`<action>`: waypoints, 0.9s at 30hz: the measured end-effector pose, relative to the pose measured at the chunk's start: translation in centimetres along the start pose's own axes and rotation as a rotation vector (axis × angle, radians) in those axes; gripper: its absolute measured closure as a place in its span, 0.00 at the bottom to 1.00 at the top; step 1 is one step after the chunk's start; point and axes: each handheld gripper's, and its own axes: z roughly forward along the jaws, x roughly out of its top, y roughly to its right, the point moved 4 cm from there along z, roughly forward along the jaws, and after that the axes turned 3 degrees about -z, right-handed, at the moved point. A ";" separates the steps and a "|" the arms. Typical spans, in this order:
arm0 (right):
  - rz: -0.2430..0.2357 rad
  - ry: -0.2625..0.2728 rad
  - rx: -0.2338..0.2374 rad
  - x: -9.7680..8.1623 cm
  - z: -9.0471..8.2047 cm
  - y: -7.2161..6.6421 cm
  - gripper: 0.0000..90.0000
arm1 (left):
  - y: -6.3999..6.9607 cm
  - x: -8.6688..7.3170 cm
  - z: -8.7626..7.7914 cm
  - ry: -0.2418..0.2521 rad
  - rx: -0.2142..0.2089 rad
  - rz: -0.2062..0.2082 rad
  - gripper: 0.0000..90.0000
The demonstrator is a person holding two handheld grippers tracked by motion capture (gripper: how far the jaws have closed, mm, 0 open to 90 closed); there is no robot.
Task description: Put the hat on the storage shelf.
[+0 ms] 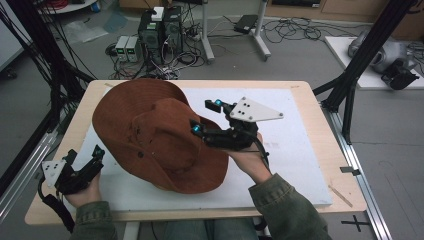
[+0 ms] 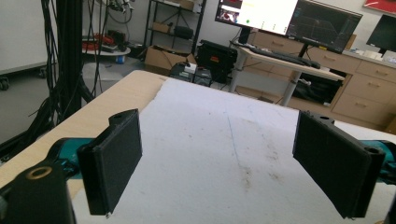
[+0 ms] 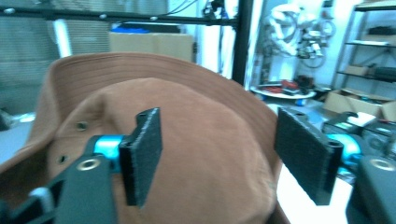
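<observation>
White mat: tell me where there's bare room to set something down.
Free: the white mat to the right of the right tongs, out to the table's right edge, and the far strip behind them. Crowded: the brown hat covers the left and middle; the left tongs hold the near-left corner.

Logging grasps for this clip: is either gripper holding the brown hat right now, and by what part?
Nothing is held. The right gripper stands open at the crown of the brown hat, pads clear of it; the left gripper is open over the white mat.
</observation>
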 end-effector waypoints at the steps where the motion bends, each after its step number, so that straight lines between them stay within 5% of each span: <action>1: 0.006 0.005 -0.010 0.0 -0.3 0.3 0.31 | 0.0 0.0 0.0 0.001 0.000 0.000 0.18; 11: 0.039 0.028 -0.165 -0.5 -4.9 3.8 0.13 | 0.3 0.0 0.0 0.003 -0.002 0.010 0.18; 14: 0.070 0.037 -0.233 -1.0 -7.2 5.8 0.13 | 0.4 0.0 0.1 0.002 -0.004 0.013 0.18; 21: 0.083 0.054 -0.324 -1.9 -10.7 8.2 0.13 | 0.5 0.0 0.1 0.002 -0.001 0.011 0.18; 27: 0.100 0.051 -0.448 -3.8 -13.7 10.1 0.13 | 0.6 -0.1 0.2 -0.003 0.001 0.016 0.18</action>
